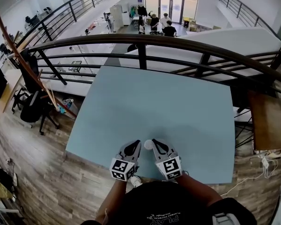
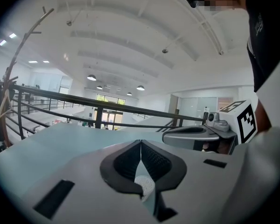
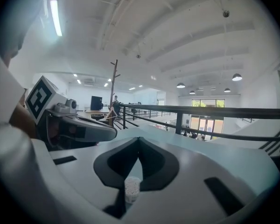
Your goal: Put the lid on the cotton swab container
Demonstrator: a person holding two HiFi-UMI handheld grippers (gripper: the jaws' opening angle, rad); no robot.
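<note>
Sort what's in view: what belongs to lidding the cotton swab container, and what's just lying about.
Job in hand:
small white round thing between the gripper tips (container or lid, too small to tell); left gripper, shut; right gripper, shut; blue table.

Lying about:
black railing; office chair; white cable on the floor.

My left gripper (image 1: 135, 145) low at 6 o'clock, jaws together, my right gripper (image 1: 156, 144) just beside it, jaws likewise together, both pointing toward 12 o'clock

1. Open across nearly the whole blue table (image 1: 178, 107).
2. Taken up only at the near edge, by a small white object (image 1: 148, 145).
3. Barred beyond the far edge by a dark railing (image 1: 145, 40).
</note>
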